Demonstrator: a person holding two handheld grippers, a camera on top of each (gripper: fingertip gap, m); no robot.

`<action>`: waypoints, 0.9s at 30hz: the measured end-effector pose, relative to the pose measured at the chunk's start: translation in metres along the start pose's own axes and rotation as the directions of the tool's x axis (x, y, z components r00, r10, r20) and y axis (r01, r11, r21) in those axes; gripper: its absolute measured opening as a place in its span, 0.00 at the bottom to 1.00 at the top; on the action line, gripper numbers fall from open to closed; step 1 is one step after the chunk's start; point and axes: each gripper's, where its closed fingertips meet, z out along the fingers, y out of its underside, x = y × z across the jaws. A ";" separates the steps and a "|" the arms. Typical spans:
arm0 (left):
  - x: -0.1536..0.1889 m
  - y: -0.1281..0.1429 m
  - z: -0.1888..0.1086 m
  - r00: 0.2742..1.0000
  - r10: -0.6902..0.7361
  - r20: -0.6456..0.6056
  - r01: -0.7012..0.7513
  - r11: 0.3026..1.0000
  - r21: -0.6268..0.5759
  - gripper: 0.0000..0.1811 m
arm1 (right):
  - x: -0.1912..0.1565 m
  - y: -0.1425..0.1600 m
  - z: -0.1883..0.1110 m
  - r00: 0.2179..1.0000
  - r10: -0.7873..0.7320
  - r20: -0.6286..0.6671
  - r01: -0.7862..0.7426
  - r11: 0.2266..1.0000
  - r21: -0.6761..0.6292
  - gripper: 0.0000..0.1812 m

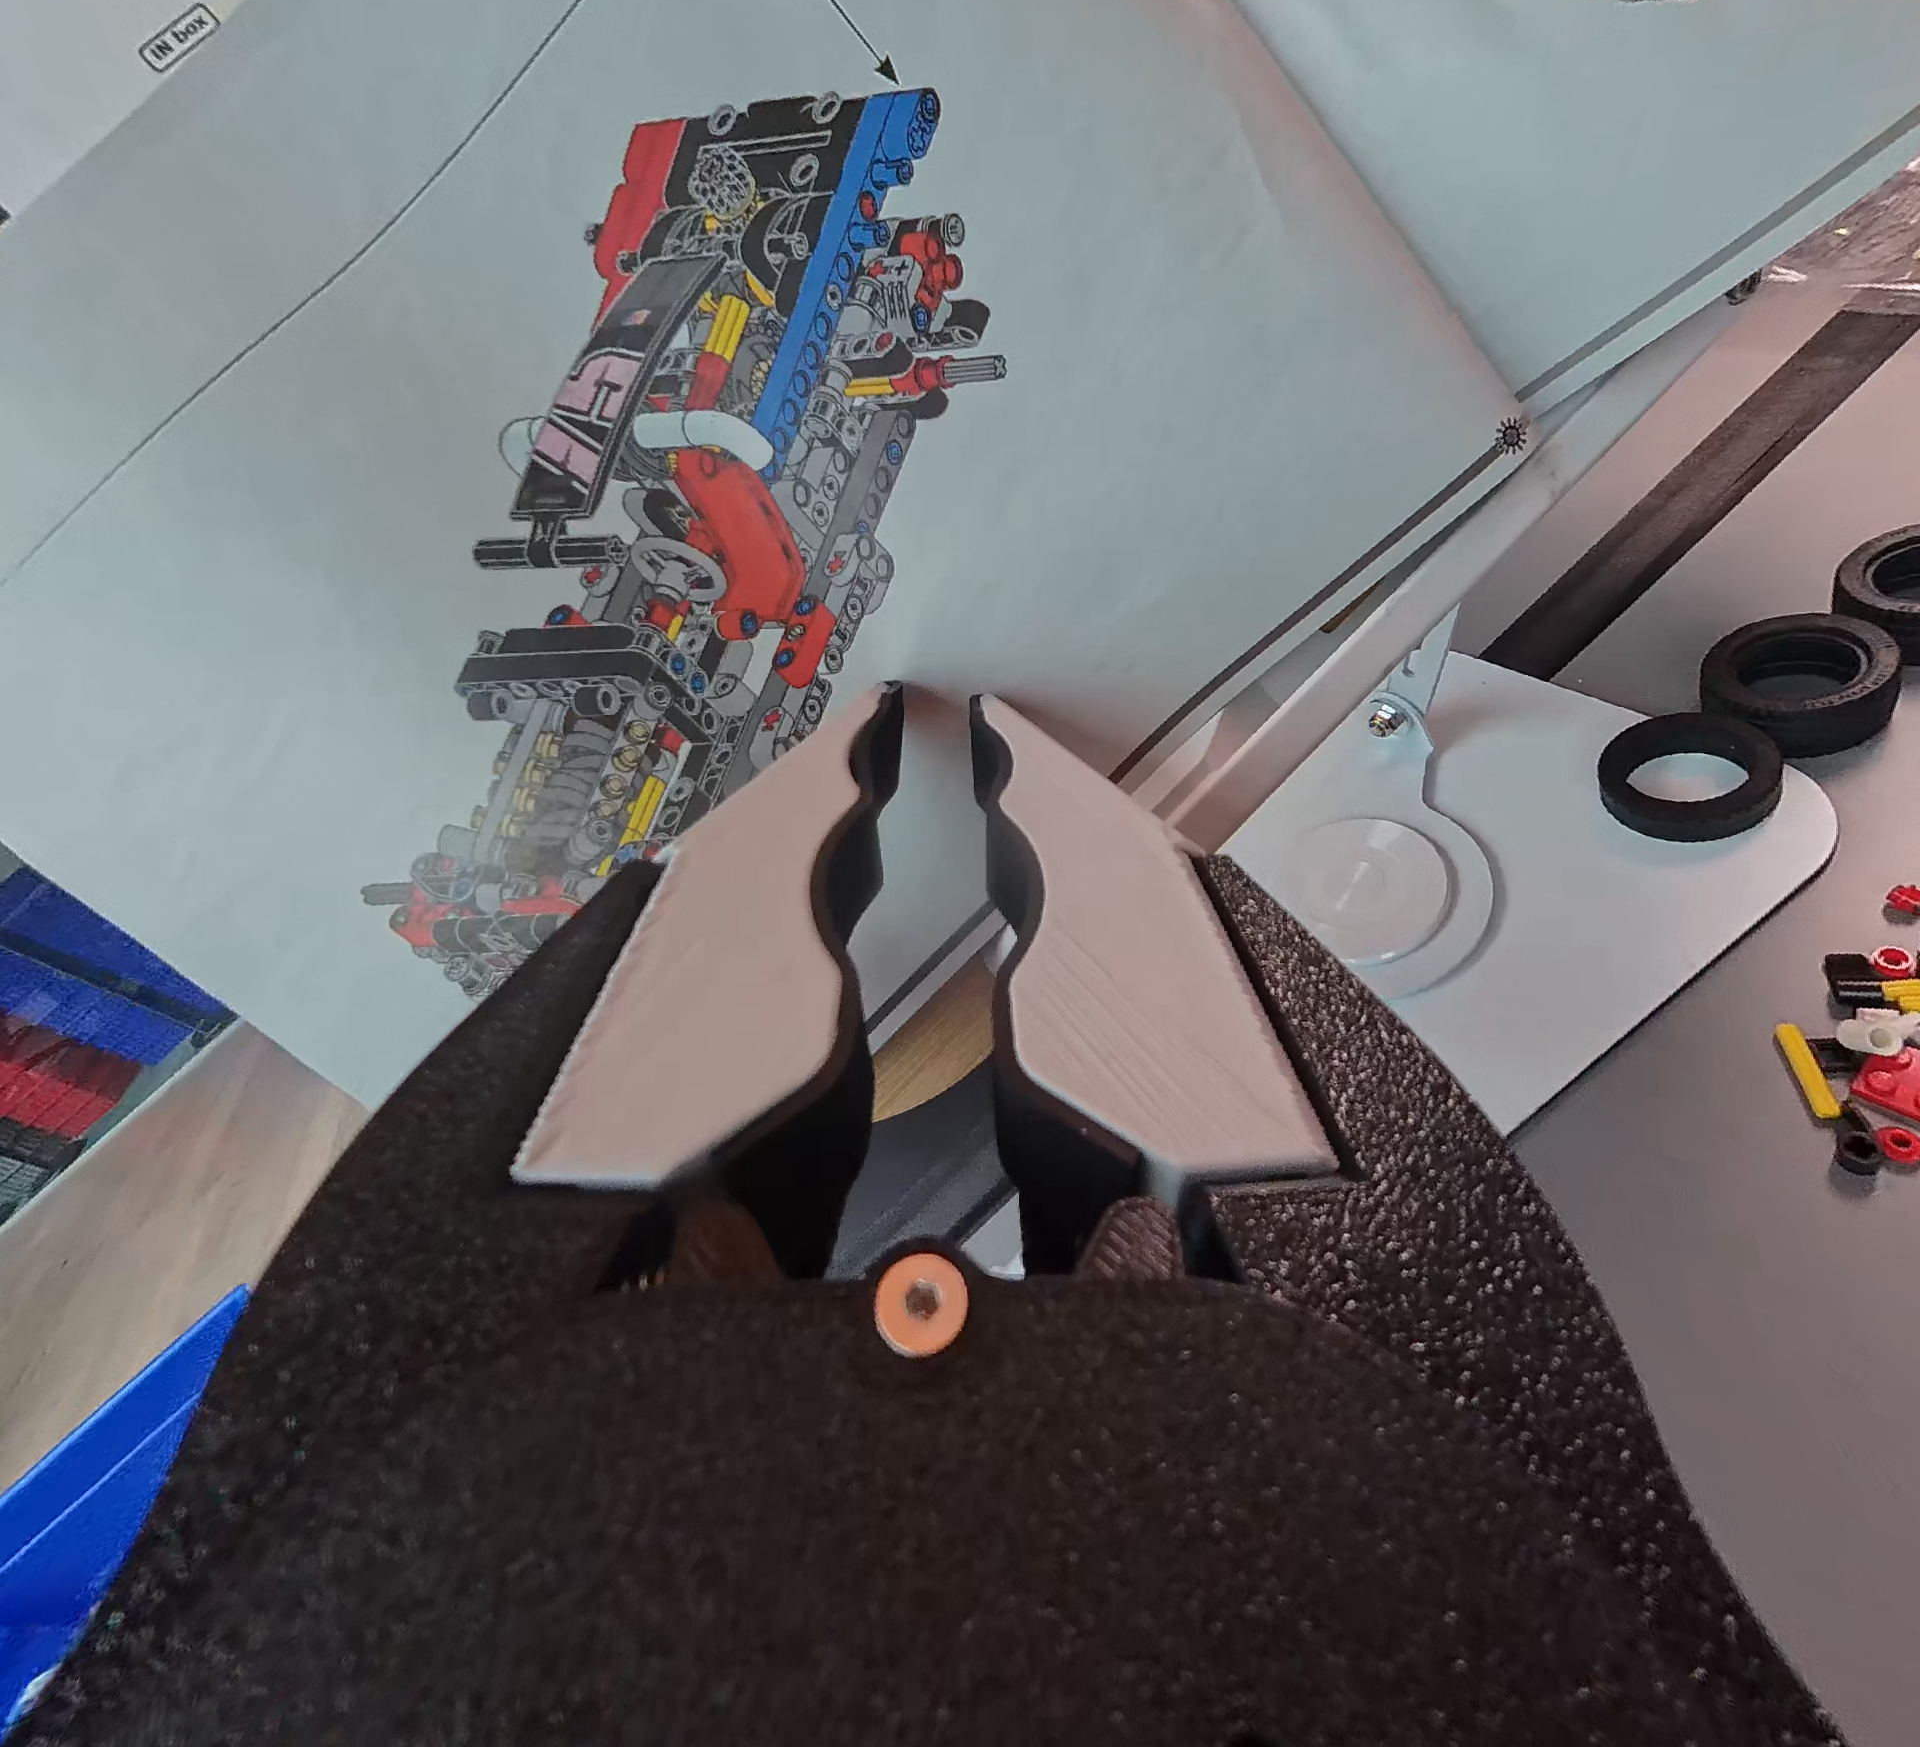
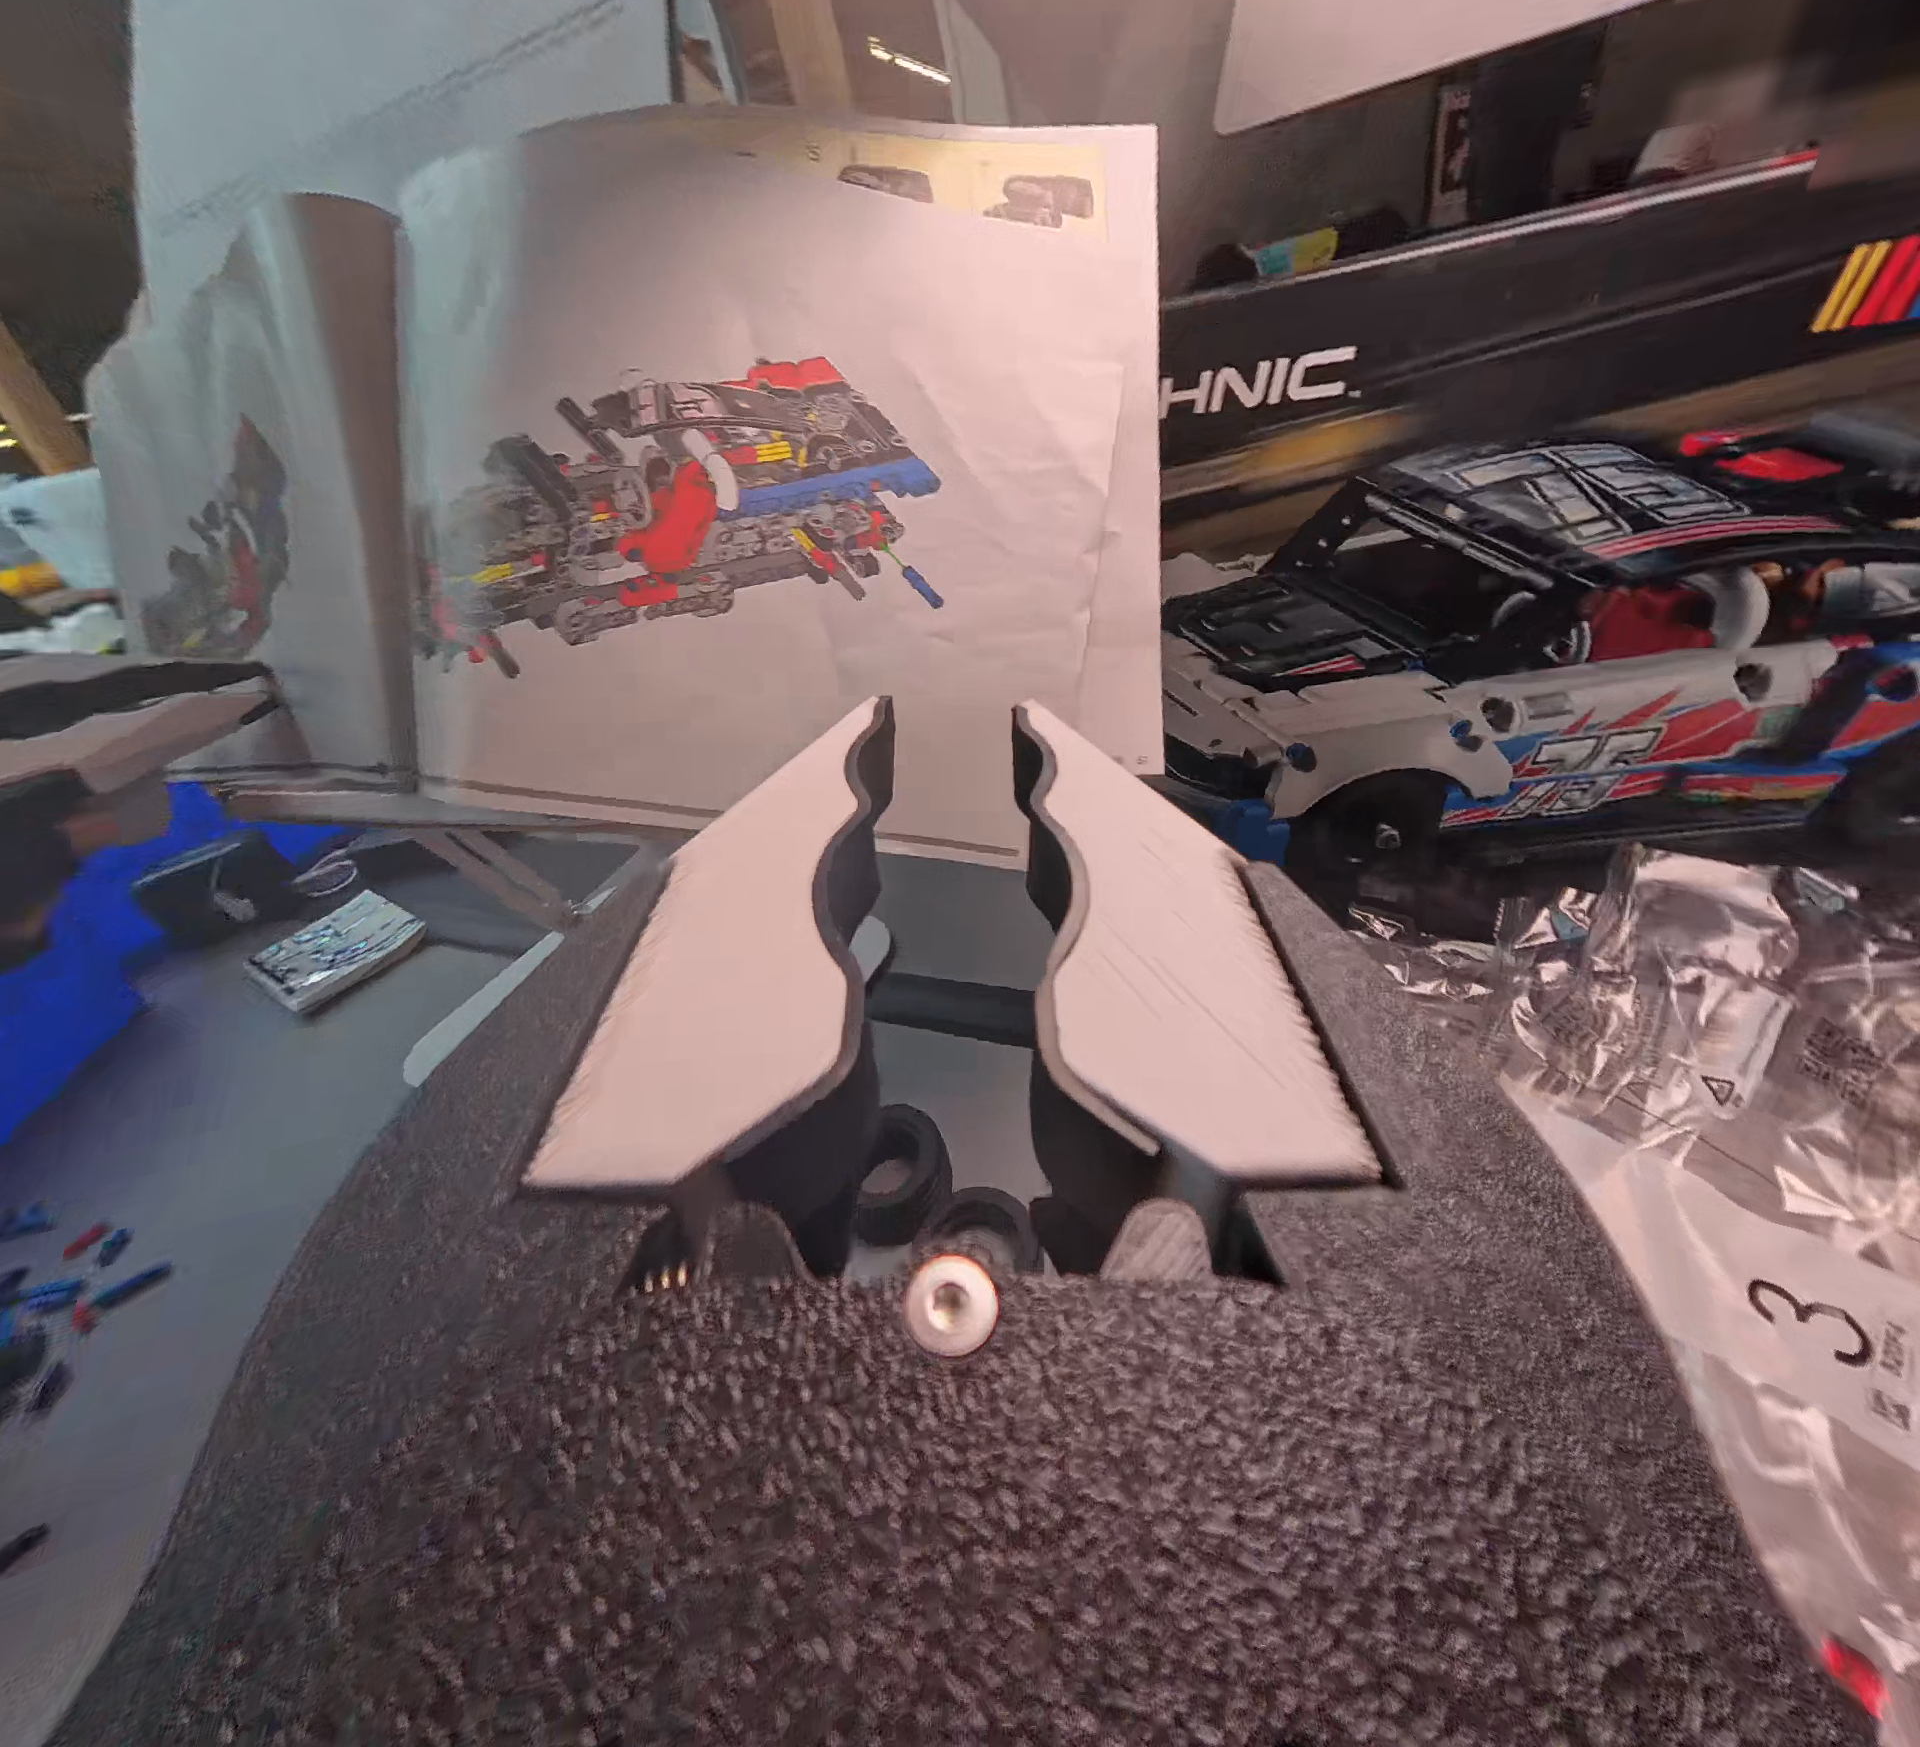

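An open instruction booklet [image 1: 1039, 243] stands on a white stand and shows a coloured brick chassis drawing. My left gripper [image 1: 935, 698] has its tips against the lower part of a page, the jaws a narrow gap apart, with nothing seen between them. It also shows at the far left of the right wrist view [image 2: 249, 705], at the curled left page. My right gripper [image 2: 951, 715] is open and empty, held in front of the booklet [image 2: 779, 295] and above black tyres [image 2: 904, 1167] on the table.
Black tyres [image 1: 1803, 684] and a black ring [image 1: 1688, 778] lie by the stand's white base plate [image 1: 1558, 866], with small loose parts [image 1: 1870, 1053] nearby. Blue bins [image 1: 83, 970] stand at the left. A built toy car [image 2: 1558, 658], its box [image 2: 1455, 367] and plastic bags [image 2: 1714, 1074] are at the right. The gap from one gripper's tips to the other's is roughly 35 cm. From my right tips it is roughly 20 cm to the built toy car [image 2: 1558, 658]; from my left, 50 cm.
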 end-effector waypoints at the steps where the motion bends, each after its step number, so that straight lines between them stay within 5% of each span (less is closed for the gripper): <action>1: 0.000 0.000 0.000 1.000 -0.017 -0.007 0.017 1.000 0.001 0.07 | -0.012 -0.007 -0.010 0.996 -0.045 0.074 0.046 0.999 -0.013 0.12; 4: 0.000 -0.001 0.000 0.996 -0.085 -0.034 0.085 0.996 0.008 0.07 | -0.046 -0.006 -0.055 0.910 -0.246 0.333 0.296 0.949 -0.108 0.12; 7: 0.000 -0.002 0.000 0.991 -0.122 -0.049 0.122 0.992 0.013 0.07 | -0.048 0.030 -0.113 0.784 -0.338 0.520 0.532 0.798 -0.283 0.15; 12: 0.001 -0.003 0.001 0.991 -0.121 -0.051 0.122 0.992 0.022 0.08 | 0.014 0.090 -0.191 0.794 -0.281 0.539 0.603 0.474 -0.641 0.40; 16: 0.001 -0.003 0.002 0.989 -0.134 -0.054 0.136 0.990 0.029 0.08 | 0.054 0.126 -0.223 0.761 -0.321 0.564 0.638 0.214 -0.740 0.54; 20: 0.001 -0.003 0.001 0.988 -0.147 -0.056 0.148 0.989 0.025 0.08 | 0.058 0.151 -0.225 0.752 -0.270 0.601 0.647 0.131 -0.751 0.51; 22: 0.001 -0.003 0.001 0.989 -0.138 -0.057 0.139 0.990 0.018 0.07 | 0.049 0.159 -0.224 0.760 -0.206 0.616 0.645 0.129 -0.753 0.43; 27: 0.002 -0.003 -0.001 0.990 -0.127 -0.062 0.127 0.992 0.008 0.08 | 0.039 0.161 -0.221 0.760 -0.177 0.626 0.648 0.123 -0.752 0.42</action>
